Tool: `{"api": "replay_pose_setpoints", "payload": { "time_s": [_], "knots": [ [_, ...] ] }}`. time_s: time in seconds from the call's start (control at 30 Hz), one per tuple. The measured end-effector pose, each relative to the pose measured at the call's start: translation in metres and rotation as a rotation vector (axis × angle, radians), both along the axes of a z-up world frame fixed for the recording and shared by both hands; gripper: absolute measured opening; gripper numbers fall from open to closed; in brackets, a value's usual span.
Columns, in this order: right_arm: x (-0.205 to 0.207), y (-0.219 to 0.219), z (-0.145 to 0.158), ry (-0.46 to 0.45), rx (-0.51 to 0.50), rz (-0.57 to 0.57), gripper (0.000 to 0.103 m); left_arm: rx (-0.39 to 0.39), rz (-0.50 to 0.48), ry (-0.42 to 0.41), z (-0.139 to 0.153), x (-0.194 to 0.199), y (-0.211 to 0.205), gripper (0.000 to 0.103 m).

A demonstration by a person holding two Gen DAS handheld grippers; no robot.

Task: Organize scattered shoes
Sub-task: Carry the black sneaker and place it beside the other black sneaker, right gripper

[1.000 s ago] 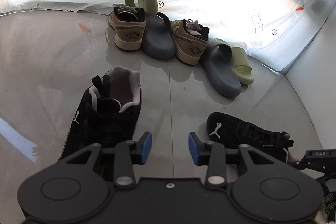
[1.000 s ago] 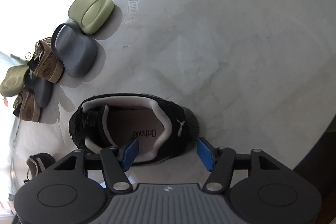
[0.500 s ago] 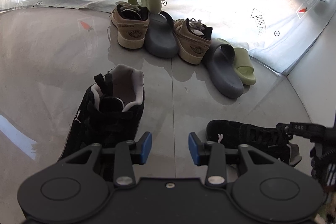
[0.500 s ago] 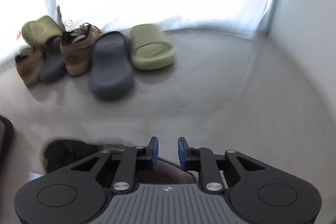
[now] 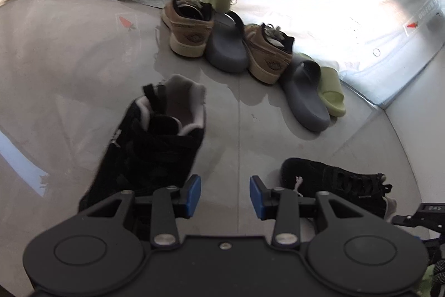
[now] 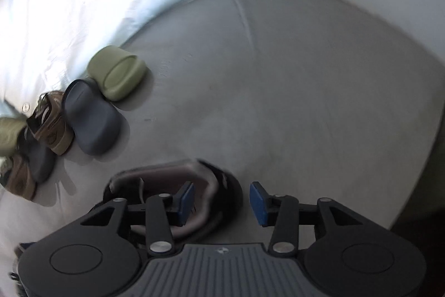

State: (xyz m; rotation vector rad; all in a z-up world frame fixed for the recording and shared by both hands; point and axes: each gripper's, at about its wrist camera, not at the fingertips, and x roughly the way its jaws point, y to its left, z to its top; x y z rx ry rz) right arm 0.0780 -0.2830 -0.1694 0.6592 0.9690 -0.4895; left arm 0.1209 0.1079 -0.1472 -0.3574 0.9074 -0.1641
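Wide bare grey floor [image 6: 306,102] right of the right gripper [image 6: 221,199], ending at white wall. Jaws opening, straddling heel collar of black suede sneaker [image 6: 222,185], pads not pressing. Left gripper [image 5: 224,192] tilted down, jaws spread, empty, between second black sneaker [image 5: 155,146] and the first.
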Motion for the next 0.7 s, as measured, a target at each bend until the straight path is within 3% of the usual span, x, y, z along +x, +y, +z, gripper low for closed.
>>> {"api": "replay_pose_setpoints", "payload": {
  "time_s": [0.03,0.13,0.27,0.43,0.63,0.7],
  "knots": [
    [-0.001,-0.002,-0.005,-0.002,0.023,0.003,0.046,0.006,-0.018,-0.001,0.000,0.001,-0.004,0.039],
    [0.003,-0.002,-0.016,-0.073,0.074,0.050,0.027,0.017,-0.068,-0.010,0.001,0.001,-0.015,0.039],
    [0.020,0.004,-0.015,-0.074,-0.007,0.094,0.025,0.039,-0.075,-0.028,0.004,-0.001,-0.019,0.039],
    [0.063,-0.010,-0.020,-0.126,-0.056,0.155,0.021,0.032,-0.004,-0.037,0.006,-0.003,-0.008,0.039],
    [0.115,-0.010,-0.025,-0.182,-0.075,0.224,0.025,0.042,0.049,-0.035,0.009,-0.006,0.001,0.039],
    [0.120,-0.008,-0.023,-0.177,-0.058,0.194,0.035,0.044,0.065,-0.041,0.010,-0.008,0.005,0.039]
  ]
}}
